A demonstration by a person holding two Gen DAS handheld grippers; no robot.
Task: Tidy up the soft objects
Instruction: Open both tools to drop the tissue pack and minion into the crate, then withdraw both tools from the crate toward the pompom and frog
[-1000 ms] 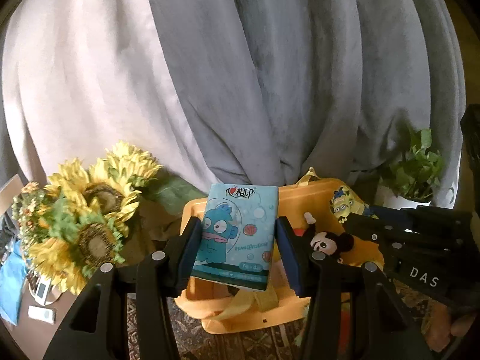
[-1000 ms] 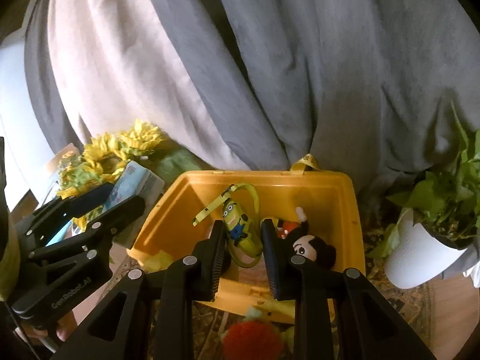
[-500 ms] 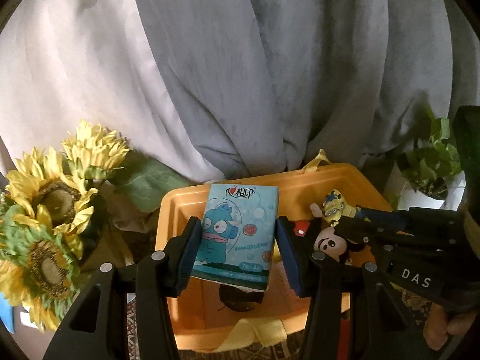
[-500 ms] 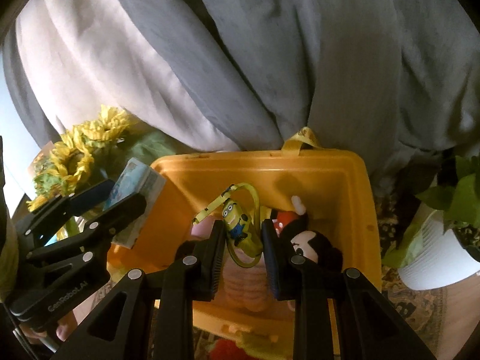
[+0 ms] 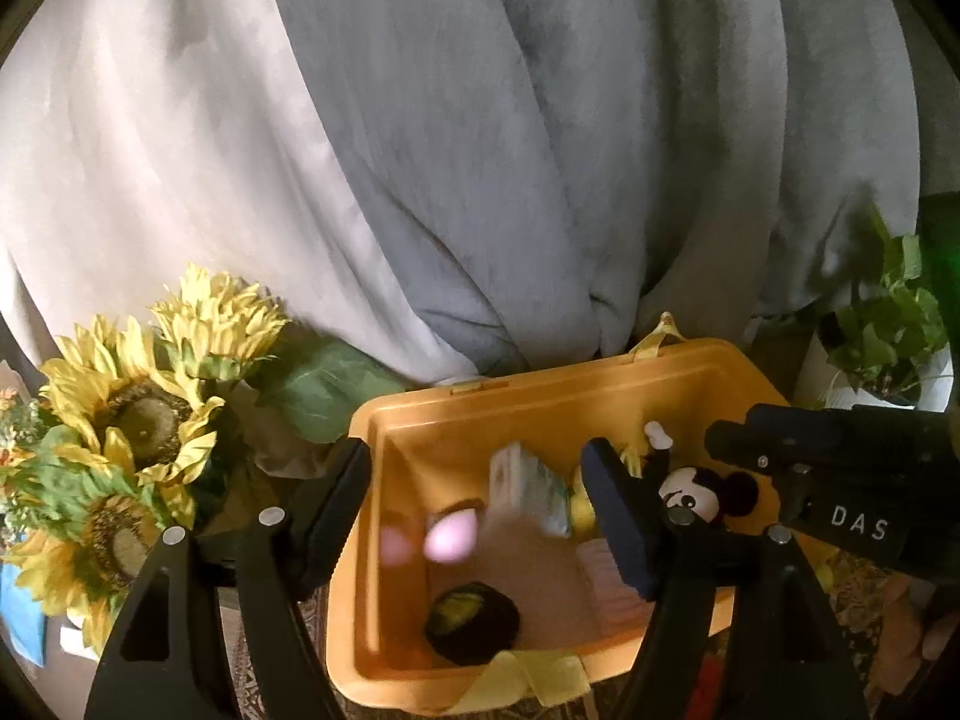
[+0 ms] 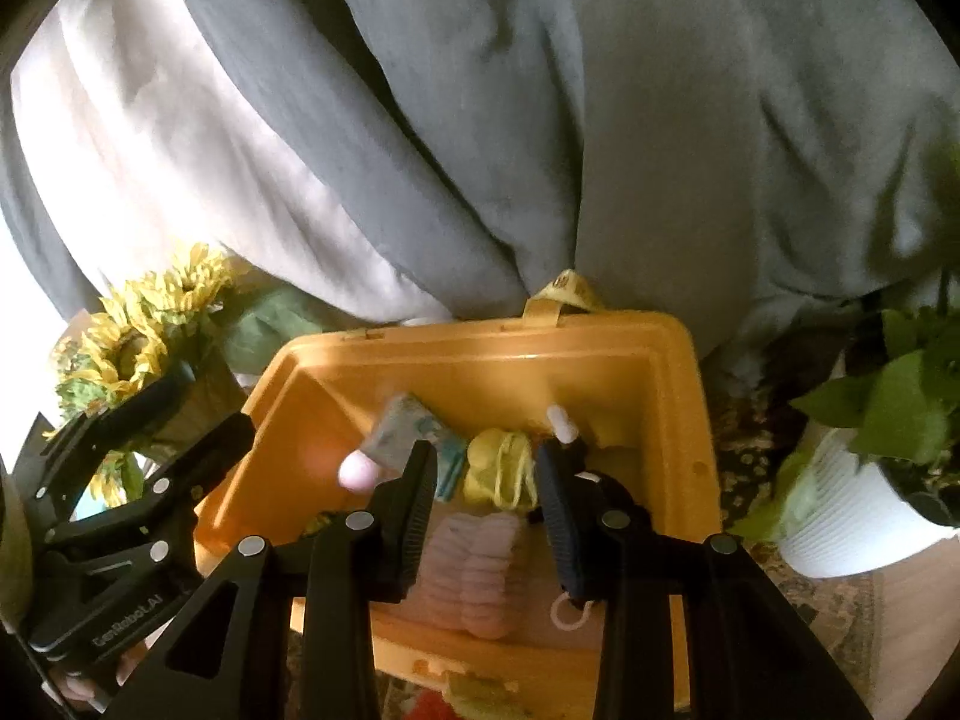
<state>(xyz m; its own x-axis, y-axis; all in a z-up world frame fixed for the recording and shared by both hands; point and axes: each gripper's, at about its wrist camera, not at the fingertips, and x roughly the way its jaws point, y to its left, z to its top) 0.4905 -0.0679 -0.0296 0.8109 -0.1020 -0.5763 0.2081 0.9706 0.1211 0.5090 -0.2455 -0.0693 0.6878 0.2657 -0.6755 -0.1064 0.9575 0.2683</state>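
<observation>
My left gripper [image 5: 474, 462] hangs over the yellow bin [image 5: 540, 387], its jaws opening with nothing pressed between them. The blue tissue pack [image 5: 531, 495] is blurred, tumbling inside the bin past the fingertips. My right gripper [image 6: 485, 462] is also over the bin [image 6: 480, 339], jaws opening. The yellow minion toy [image 6: 501, 471] is a blur between and below its pads, free of them. A Mickey plush [image 5: 699, 492], a pink egg shape [image 5: 450, 540], a dark ball [image 5: 471, 618] and a pink ribbed soft thing [image 6: 480, 570] lie in the bin.
Artificial sunflowers [image 5: 132, 420] stand left of the bin. A plant in a white pot [image 6: 840, 516] stands to its right. A grey curtain [image 5: 480, 150] hangs close behind. Patterned rug lies under the bin.
Both grippers moved forward over the bin and opened. The tissue pack left the left jaws and the minion toy left the right jaws; both dropped into the bin.
</observation>
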